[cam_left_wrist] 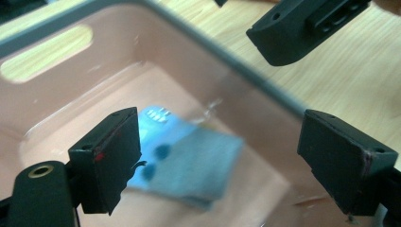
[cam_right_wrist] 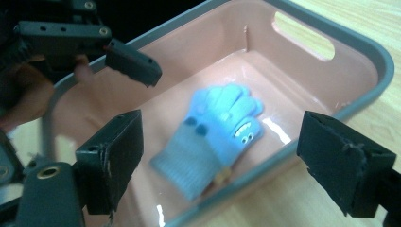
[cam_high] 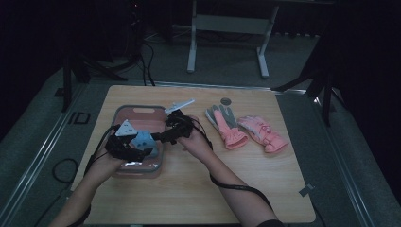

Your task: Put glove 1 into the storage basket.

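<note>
A pink bin with a grey rim [cam_high: 141,117] stands on the left half of the wooden table. A light blue knitted glove [cam_high: 144,140] lies flat on the bin's floor, loose, seen as the glove [cam_left_wrist: 189,165] and the glove [cam_right_wrist: 213,127] in the two gripper views. My left gripper [cam_high: 145,152] hangs over the bin's near part, open, jaws wide above the glove. My right gripper [cam_high: 159,137] reaches in over the bin's right rim, open as well, and holds nothing. In the right gripper view the left gripper's fingertip [cam_right_wrist: 133,62] shows at the upper left.
Two more gloves lie right of the bin: a pink and grey one [cam_high: 226,125] and a pink one [cam_high: 263,132]. A small dark disc [cam_high: 226,100] sits behind them. Black cables trail from both grippers. The table's near edge lies below my forearms.
</note>
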`<state>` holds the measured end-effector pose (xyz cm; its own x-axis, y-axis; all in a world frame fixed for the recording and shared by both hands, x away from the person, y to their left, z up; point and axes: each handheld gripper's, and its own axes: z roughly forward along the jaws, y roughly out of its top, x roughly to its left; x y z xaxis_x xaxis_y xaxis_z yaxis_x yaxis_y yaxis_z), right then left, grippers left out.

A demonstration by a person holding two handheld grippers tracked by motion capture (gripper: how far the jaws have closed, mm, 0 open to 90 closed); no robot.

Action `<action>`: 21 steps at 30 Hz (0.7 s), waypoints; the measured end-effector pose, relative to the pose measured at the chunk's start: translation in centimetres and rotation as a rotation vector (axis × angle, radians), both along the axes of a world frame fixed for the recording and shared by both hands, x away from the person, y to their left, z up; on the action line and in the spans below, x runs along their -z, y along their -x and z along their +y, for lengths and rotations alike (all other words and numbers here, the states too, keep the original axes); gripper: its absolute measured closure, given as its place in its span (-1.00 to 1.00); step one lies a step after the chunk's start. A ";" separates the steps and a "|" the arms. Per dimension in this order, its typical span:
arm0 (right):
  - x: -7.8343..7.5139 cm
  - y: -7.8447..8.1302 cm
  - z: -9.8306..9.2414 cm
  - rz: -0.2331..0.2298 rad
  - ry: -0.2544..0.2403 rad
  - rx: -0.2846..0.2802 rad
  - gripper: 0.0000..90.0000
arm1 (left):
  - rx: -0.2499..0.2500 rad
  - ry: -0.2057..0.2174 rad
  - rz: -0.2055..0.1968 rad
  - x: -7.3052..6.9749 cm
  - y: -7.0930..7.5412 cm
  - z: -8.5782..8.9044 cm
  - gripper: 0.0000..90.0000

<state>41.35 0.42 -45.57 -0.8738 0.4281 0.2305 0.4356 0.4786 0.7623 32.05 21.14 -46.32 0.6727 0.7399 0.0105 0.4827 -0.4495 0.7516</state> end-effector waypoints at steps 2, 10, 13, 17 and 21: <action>-0.3 0.4 -0.9 -0.004 -0.016 0.000 -0.66 | 0.012 0.013 -0.021 -0.4 0.5 -0.8 -0.68; -0.7 2.1 -4.3 -0.048 -0.011 0.000 -0.66 | 0.100 0.058 -0.019 -1.1 1.8 -4.7 -0.68; -0.6 2.4 -5.5 -0.071 0.000 0.002 -0.66 | 0.132 0.076 -0.031 -1.5 2.2 -5.9 -0.68; -0.3 2.8 -7.3 -0.061 0.009 0.013 -0.66 | 0.163 0.100 -0.041 -1.7 2.6 -7.6 -0.68; 0.1 3.1 -9.3 -0.033 0.018 0.039 -0.67 | 0.191 0.110 -0.038 -1.3 2.9 -9.0 -0.68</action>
